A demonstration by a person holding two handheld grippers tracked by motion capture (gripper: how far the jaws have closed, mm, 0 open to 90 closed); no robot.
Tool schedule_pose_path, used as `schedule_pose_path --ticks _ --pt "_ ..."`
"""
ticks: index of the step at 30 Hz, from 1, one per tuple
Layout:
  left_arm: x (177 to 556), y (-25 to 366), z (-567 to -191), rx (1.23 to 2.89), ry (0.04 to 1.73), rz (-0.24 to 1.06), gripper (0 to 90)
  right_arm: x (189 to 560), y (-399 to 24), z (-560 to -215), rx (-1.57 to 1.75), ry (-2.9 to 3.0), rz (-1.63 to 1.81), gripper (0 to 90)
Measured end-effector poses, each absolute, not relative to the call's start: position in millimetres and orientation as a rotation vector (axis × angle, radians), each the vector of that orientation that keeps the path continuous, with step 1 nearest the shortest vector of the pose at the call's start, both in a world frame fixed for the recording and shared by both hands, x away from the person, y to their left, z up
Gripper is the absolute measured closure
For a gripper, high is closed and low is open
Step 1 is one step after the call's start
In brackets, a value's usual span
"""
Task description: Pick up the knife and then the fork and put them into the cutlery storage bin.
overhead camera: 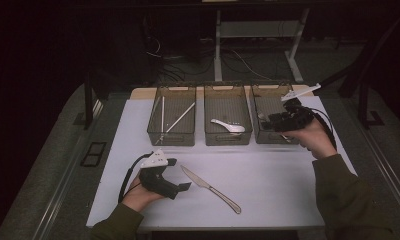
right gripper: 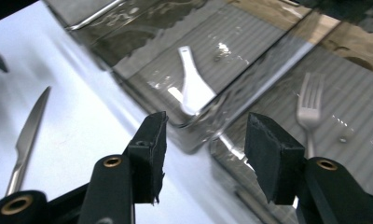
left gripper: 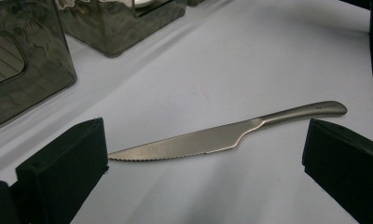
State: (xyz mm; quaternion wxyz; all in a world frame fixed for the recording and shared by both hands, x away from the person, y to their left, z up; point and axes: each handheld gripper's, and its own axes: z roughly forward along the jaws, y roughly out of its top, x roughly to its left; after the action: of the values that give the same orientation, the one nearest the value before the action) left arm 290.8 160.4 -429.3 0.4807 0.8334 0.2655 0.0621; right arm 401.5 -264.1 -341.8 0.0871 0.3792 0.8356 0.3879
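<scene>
1. Silver metal table knife (overhead camera: 211,189) with a toothed edge lies flat on the white worktop (overhead camera: 268,170), near the front edge and about the middle. It is the last piece left out, so it likely goes in a bin next.
2. The left gripper (overhead camera: 180,187) rests on the worktop just beside the knife tip. In the left gripper view its black jaws stand wide open, with the knife (left gripper: 226,135) lying between them but not held.
3. The knife is thin and lies flat. The jaws could slide over it or push it away toward the front edge.
4. If grabbed near the tip, the long handle may tip down and the knife may slip out.
5. The right gripper (overhead camera: 283,120) hangs over the right-hand see-through grey plastic bin (overhead camera: 270,137), where a silver fork (right gripper: 310,105) lies. Its jaws are partly open and hold nothing.
6. That hand could bump the thin bin wall and shove the bin.
7. The middle bin (overhead camera: 228,137) holds a white spoon (overhead camera: 228,126). The left bin (overhead camera: 171,137) holds thin pale sticks (overhead camera: 173,121).
8. The three bins stand in a row along the back edge of the worktop.
9. The room is dark. Cables (overhead camera: 238,60) lie on the floor behind the table.
</scene>
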Motion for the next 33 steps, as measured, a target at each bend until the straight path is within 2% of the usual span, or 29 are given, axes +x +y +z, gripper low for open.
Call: schedule_pose_path --ticks 14,26,33 --pt "291 161 -429 2.031 0.649 0.157 0.0 371 -231 -357 1.022 2.632 1.073 48.2" --pt "291 161 -428 2.034 0.643 0.159 0.0 361 -200 -377 0.984 2.729 1.0 48.4" --pt "291 161 -428 2.036 0.641 0.16 0.0 350 -174 -380 0.933 2.804 0.949 51.7"
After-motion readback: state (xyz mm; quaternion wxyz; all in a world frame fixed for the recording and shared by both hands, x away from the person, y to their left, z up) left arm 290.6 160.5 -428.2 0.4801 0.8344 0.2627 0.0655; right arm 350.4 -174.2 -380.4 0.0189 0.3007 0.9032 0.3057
